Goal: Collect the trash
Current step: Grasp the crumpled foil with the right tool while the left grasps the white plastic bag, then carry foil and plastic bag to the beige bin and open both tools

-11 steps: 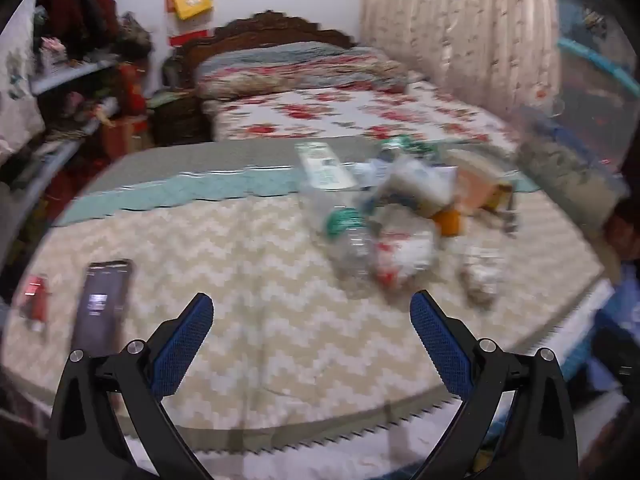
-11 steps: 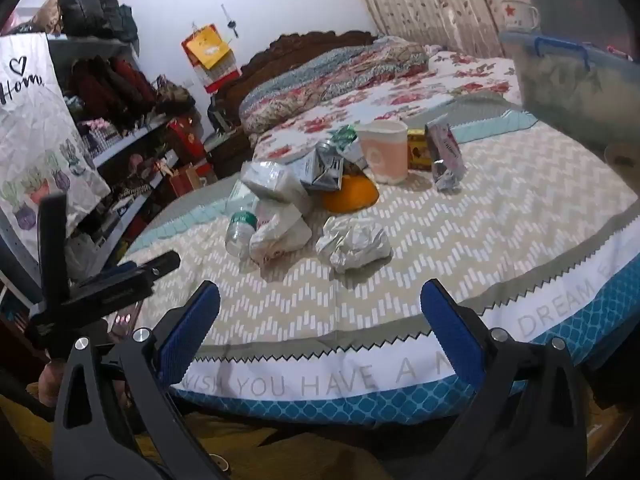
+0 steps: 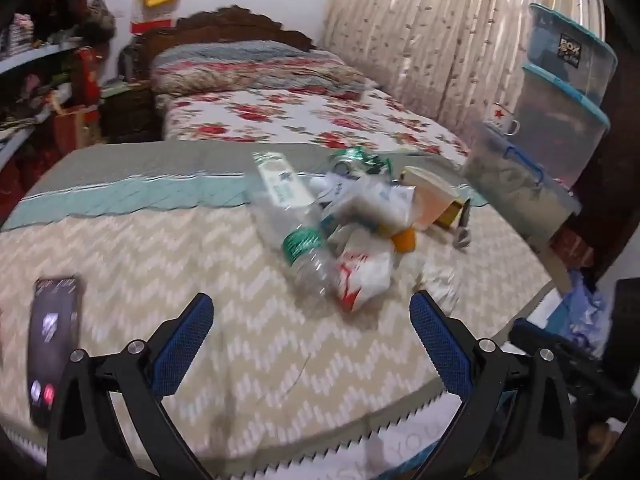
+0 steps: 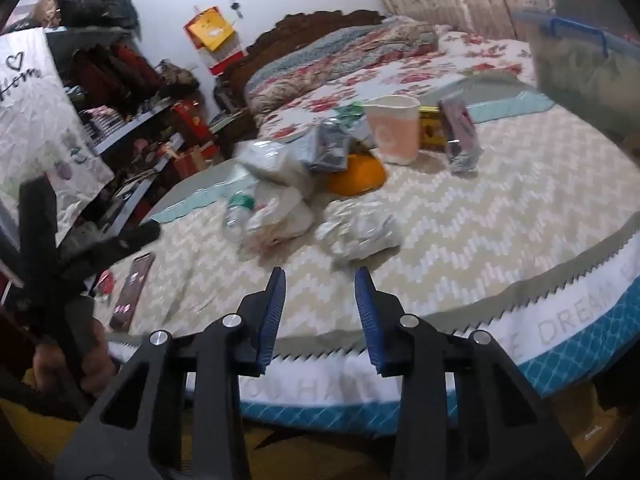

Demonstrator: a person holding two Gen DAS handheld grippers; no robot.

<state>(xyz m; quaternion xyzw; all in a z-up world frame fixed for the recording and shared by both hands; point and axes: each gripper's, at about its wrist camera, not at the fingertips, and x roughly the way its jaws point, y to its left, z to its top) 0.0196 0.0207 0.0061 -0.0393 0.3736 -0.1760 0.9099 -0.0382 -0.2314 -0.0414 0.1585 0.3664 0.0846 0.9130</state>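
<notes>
A heap of trash lies on the chevron bedspread: a clear plastic bottle with a green band, a white wrapper with red print, a pink paper cup, an orange piece, a crumpled white paper ball and a crushed can. My left gripper is wide open and empty, just short of the bottle and wrapper. My right gripper is empty with its jaws partly closed, a gap still between them, just short of the paper ball.
A black phone lies on the bedspread at the left, also in the right wrist view. Stacked plastic storage boxes stand at the right edge. Cluttered shelves stand on the left. A floral bed lies behind.
Both grippers have moved forward toward the trash heap. The right gripper's jaws have narrowed from wide open to a small gap. The left gripper stays wide open.
</notes>
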